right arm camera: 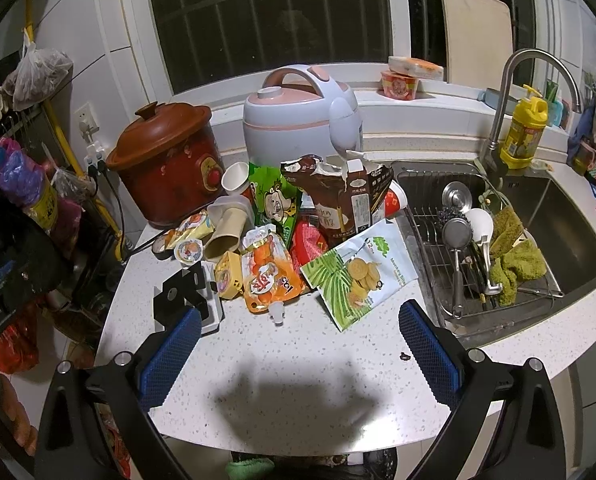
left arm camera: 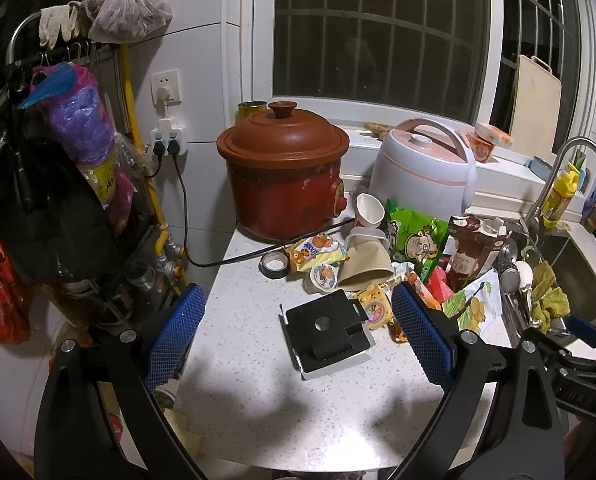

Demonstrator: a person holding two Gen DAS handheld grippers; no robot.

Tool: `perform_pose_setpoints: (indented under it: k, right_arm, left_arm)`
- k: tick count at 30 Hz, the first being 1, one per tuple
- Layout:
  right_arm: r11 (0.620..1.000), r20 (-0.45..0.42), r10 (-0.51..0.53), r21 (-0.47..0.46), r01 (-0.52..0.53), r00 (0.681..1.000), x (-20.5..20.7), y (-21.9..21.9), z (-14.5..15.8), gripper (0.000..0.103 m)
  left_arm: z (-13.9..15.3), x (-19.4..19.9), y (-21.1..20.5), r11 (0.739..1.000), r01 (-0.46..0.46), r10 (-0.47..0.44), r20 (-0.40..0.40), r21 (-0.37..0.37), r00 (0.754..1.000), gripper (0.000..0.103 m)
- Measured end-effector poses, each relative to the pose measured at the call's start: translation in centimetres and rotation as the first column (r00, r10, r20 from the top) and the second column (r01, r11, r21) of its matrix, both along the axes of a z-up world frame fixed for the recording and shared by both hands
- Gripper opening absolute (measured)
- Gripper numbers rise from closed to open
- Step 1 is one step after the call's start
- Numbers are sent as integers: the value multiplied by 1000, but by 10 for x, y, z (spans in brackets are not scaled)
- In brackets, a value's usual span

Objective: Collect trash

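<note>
A pile of trash lies on the white speckled counter (right arm camera: 298,392): a biscuit bag (right arm camera: 358,272), an orange drink pouch (right arm camera: 267,276), a brown milk carton (right arm camera: 342,204), a green snack bag (right arm camera: 273,200), a crushed paper cup (right arm camera: 225,232), a yellow wrapper (right arm camera: 229,274) and a jelly cup (right arm camera: 187,250). In the left wrist view the paper cup (left arm camera: 364,262), green bag (left arm camera: 416,238) and carton (left arm camera: 472,252) lie ahead. My left gripper (left arm camera: 293,340) is open above a black stand (left arm camera: 326,330). My right gripper (right arm camera: 300,344) is open, just short of the pile.
A red clay cooker (right arm camera: 169,168) and a white rice cooker (right arm camera: 302,116) stand behind the pile. A sink (right arm camera: 558,216) with a dish rack (right arm camera: 486,248), utensils and green cloths lies to the right. Hanging bags (left arm camera: 57,184) fill the left. A tape roll (left arm camera: 274,265) lies near the cord.
</note>
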State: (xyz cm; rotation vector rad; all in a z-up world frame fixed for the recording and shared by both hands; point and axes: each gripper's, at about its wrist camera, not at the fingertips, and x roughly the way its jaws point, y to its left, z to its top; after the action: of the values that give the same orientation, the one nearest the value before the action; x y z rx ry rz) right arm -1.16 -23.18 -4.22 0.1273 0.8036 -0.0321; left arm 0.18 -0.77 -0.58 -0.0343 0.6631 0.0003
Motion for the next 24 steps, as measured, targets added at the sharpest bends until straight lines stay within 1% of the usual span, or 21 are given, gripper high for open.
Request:
perform_pose_setpoints:
  k: [24]
  right_arm:
    - [1000, 18, -6, -8, 6, 1000, 6, -1, 10, 98]
  left_arm:
    - [-3, -6, 1, 1000, 5, -5, -1, 8, 1000, 92]
